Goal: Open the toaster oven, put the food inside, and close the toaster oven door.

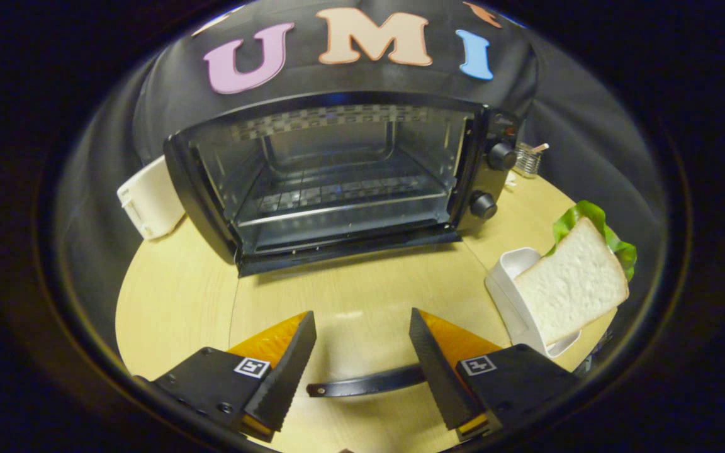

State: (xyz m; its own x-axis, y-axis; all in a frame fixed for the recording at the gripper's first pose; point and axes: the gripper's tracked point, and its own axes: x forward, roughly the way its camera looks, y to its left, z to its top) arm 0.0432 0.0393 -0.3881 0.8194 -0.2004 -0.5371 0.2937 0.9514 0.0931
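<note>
Gripper (362,352) fingers stand spread wide apart above a pale wooden table (174,302), clasping nothing — their black ridged pads (284,377) face each other across a bare stretch of tabletop. Between and just under the fingertips lies a dark curved bar (369,382), which appears to be the handle of the toaster oven's dropped glass door; the pane itself is hard to make out against the wood. Well beyond the fingers sits the black toaster oven (337,182), its mouth open, a wire rack (337,192) visible inside and two round knobs (491,179) stacked on its right-hand panel. To the right of the fingers, on the table's edge, the food waits outside the oven — a sandwich (573,283) of white bread with green lettuce showing behind it, resting tilted on a small white dish (507,277). A white appliance (148,201) stands against the oven's left side. Behind the oven's right corner, a small wire holder (528,158) sits near the booth wall.
</note>
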